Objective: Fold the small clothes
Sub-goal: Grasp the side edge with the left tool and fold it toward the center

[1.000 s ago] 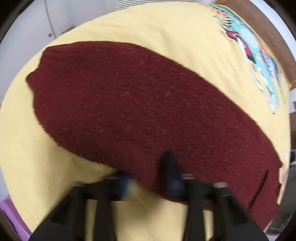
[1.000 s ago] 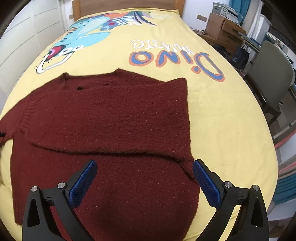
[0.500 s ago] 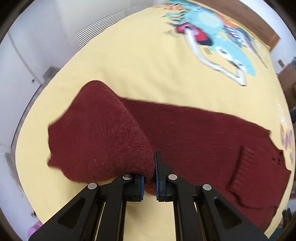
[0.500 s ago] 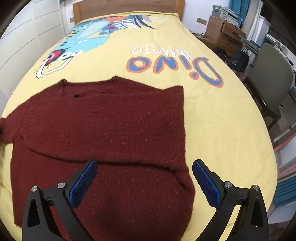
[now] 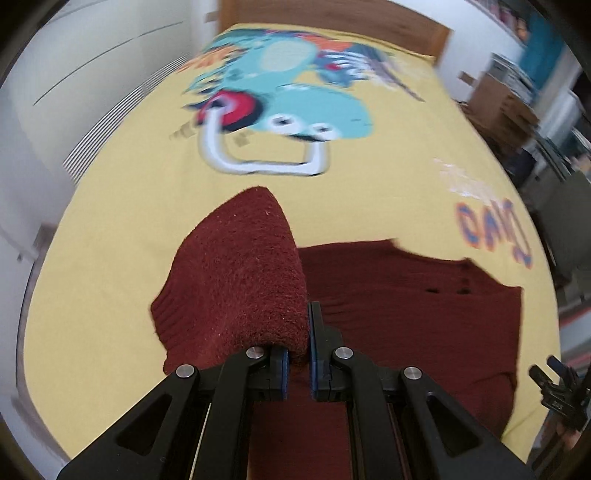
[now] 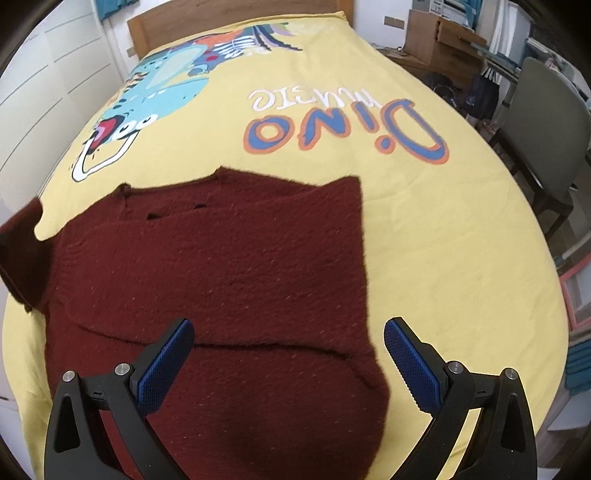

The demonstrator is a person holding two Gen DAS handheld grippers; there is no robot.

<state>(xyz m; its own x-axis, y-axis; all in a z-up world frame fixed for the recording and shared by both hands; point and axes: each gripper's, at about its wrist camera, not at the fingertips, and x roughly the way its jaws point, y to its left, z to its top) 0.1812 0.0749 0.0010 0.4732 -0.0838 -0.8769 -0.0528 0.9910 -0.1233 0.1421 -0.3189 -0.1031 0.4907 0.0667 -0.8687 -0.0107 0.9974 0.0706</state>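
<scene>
A dark red knitted sweater (image 6: 229, 266) lies spread on a yellow bedspread (image 6: 443, 229) printed with a blue cartoon dinosaur (image 6: 159, 88) and the word "Dino" in blue letters edged with orange. The knit is fuzzy and thick, flecked with pale fibres, with ribbing at the cuff and along one edge. In the right wrist view its right side is folded in, leaving a straight vertical edge, and a folded layer crosses the body with a dark seam line just ahead of the fingers; small gaps show near the neckline. The left gripper (image 5: 297, 360) has its jaws closed tight on a sleeve (image 5: 240, 280), whose soft cloth is pinched between the blue pads and rises from them in a rounded, tent-like hump above the flat body of the sweater. In the right wrist view the same sleeve shows at the far left edge, lifted off the bedspread. The right gripper (image 6: 288, 365) hovers over the lower part of the sweater with its jaws wide apart, holding nothing; its blue pads (image 6: 410, 369) are ridged. A wooden headboard (image 6: 229, 27) stands at the far end of the bed, and a grey chair (image 6: 546, 122) is off to the right.
</scene>
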